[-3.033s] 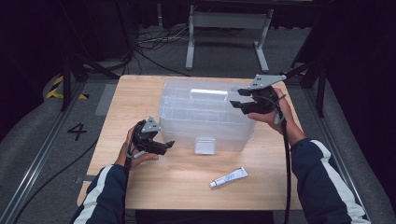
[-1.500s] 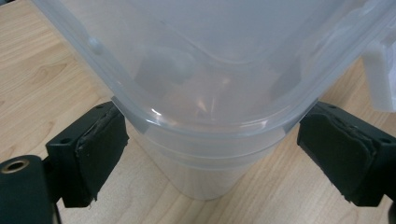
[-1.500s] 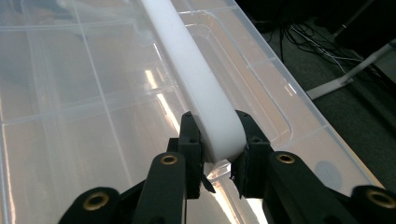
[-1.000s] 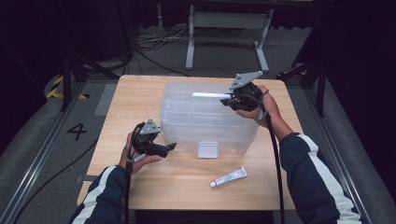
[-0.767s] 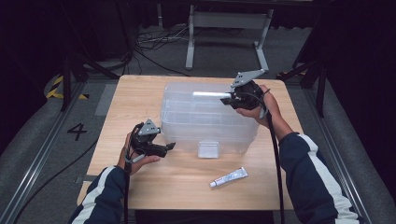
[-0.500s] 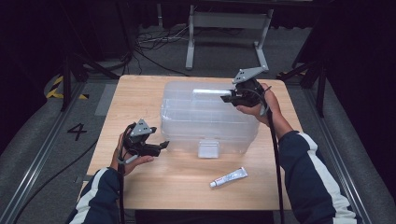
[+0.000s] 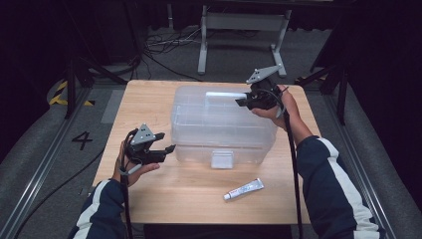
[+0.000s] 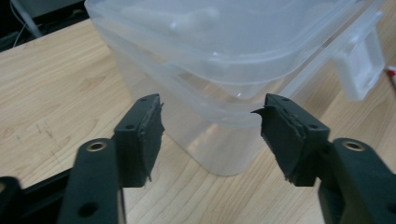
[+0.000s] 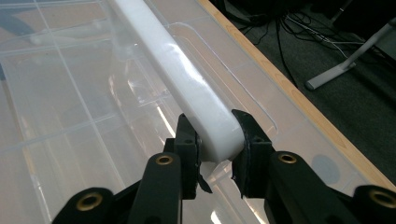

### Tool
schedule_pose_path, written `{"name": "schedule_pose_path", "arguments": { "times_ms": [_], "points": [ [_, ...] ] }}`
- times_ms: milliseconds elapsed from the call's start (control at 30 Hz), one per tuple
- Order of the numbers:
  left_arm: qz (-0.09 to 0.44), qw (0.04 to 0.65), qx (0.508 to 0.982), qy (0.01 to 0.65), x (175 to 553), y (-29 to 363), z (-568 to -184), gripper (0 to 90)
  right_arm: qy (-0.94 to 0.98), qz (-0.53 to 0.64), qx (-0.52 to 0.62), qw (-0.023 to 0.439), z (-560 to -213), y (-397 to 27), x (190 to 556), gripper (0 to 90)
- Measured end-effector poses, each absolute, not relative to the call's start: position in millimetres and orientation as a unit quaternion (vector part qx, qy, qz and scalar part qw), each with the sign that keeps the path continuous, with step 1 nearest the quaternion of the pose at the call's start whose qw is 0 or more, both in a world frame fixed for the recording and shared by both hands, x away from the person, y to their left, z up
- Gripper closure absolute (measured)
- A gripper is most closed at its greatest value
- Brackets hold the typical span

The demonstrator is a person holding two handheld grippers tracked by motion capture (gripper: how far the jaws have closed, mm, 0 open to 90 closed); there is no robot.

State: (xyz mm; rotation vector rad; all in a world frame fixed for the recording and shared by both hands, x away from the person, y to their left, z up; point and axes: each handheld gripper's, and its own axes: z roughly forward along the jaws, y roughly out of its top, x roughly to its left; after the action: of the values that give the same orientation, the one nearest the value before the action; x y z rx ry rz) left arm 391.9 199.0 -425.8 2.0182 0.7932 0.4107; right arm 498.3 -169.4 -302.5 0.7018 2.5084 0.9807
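Left tongs [image 7: 168,148] gaping, nothing between the pads; jaws have just been closing in, so they stand half wide. They hang just off the near-left corner of the box [image 7: 224,124], not touching. In the left gripper view that corner sits straight ahead between the two pads [image 8: 148,126], with the lid rim overhanging above them and the front latch [image 8: 362,63] off to their right.

Box: clear thin-wall plastic tub, lid on, sitting mid-worktop [image 7: 149,99] between the two tongs. Looks empty through the walls, so I'd judge it light. Walls and lid will likely flex if squeezed; smooth plastic, slippery on flat faces. Rounded corner is a poor bite, since pads would slide off. Better for the left: the lid rim lip, or the latch [image 7: 222,159] if the lid is coming off.

Right tongs [image 7: 245,101] clamped on the white handle [image 9: 187,88] on the lid, at the end nearest the tongs; both pads press its flanks in the right gripper view. Handle is solid, stiff and rounded, the strongest hold on the thing. Gripped at one end, though, so a lift would likely tip the box away from that end; a hold nearer the middle would be steadier.

Tube [image 7: 244,189] lies loose on the worktop, nearer the person than the box, well apart from both tongs.
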Motion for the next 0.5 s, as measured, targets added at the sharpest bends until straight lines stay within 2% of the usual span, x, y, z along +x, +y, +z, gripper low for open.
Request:
{"name": "schedule_pose_path", "arguments": {
  "times_ms": [200,500],
  "points": [
    [0.16,0.465,0.811,0.317,394.3,195.3,-422.9,61.0,0.887,0.344,0.251,0.179,-300.1,-168.8,499.6,73.5],
    [0.156,0.471,0.813,0.305,395.5,191.7,-420.1,71.9,0.887,0.34,0.255,0.18,-296.0,-169.7,502.5,73.1]
  ]
}}
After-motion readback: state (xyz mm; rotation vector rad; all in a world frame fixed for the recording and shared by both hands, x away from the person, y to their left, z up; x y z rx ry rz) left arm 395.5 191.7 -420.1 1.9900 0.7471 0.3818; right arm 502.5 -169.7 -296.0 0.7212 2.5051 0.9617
